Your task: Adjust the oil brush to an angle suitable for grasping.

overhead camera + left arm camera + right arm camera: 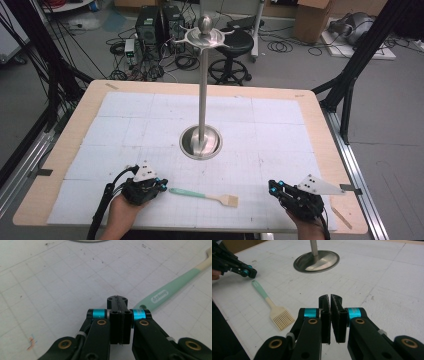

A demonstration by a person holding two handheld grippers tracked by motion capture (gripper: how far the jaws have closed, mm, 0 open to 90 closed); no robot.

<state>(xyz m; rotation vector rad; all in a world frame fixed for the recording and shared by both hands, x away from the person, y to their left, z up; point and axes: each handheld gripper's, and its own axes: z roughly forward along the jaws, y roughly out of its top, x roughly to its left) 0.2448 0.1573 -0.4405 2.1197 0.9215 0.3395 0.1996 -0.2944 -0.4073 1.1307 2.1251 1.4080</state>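
On table point(90, 107): one brush point(203, 195), one stand point(201, 142); left tool point(161, 186) and right tool point(273, 189) both closed, empty.

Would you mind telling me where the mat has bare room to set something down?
The far half beyond the stand's base and both flanks beside it are bare. The near edge is crowded: brush between left gripper and right gripper.
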